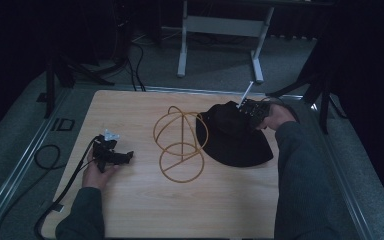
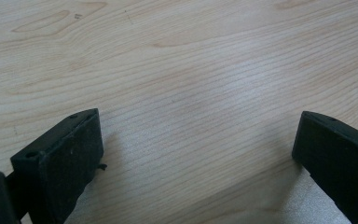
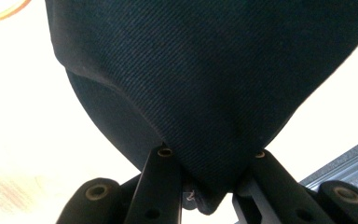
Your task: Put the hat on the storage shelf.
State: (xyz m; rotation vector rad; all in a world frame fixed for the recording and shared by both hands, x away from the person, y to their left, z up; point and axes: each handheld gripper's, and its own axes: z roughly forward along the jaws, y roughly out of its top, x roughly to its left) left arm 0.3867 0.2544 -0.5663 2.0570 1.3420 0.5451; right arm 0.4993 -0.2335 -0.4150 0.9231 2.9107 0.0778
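The right gripper's [image 1: 247,111] jaws are pinched on the crown fabric of the black hat [image 1: 235,137], a fold bunched between them in the right gripper view. The left gripper's [image 1: 117,156] jaws stand wide apart with nothing between them, low over bare bench [image 1: 130,210] at the left. The hat sits at the bench's right side, its brim touching the wire stand [image 1: 180,145] just beside it. The likely risk: the grip holds only a small fold of soft cloth, so a lift could let it slip out. A sagging brim could also snag the light stand and drag or tip it.
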